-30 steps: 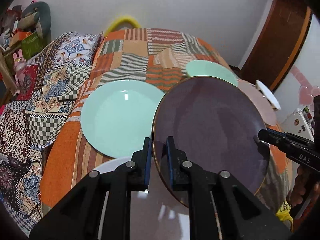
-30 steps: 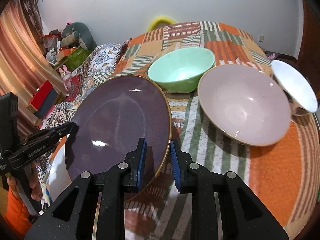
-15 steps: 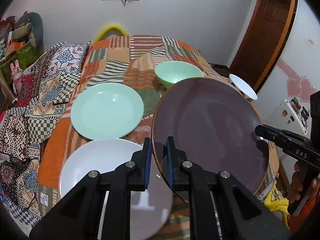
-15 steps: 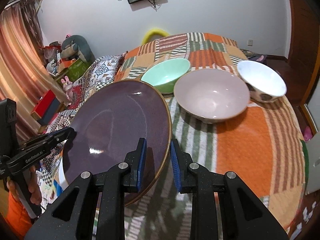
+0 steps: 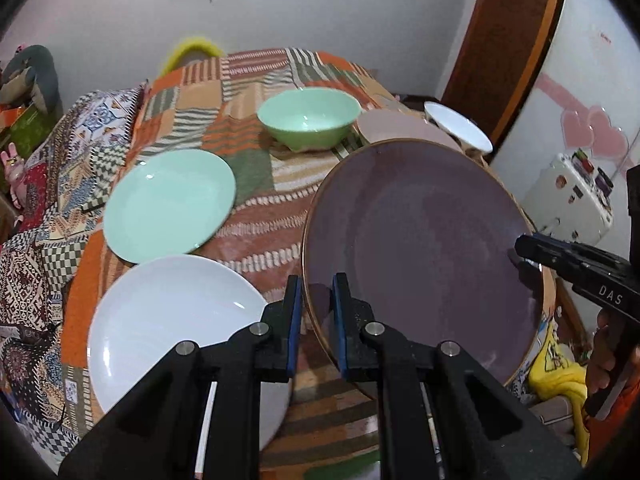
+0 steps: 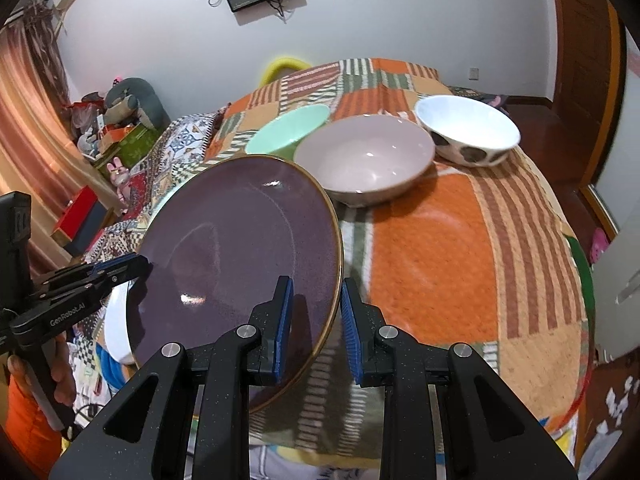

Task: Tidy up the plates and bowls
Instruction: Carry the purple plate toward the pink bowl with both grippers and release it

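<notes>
Purple plate (image 5: 424, 248) aloft over the bed, left gripper (image 5: 316, 320) clamped on its rim, right gripper (image 6: 314, 328) spread around the opposite edge.

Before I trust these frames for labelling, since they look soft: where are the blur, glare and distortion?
Left wrist view: the green bowl and quilt are motion-smeared, the purple plate stays sharp, small glints on the white plate.
Right wrist view: orange quilt stripes smear, highlights fleck the plate, fisheye bends the walls and darkens the corners.
</notes>
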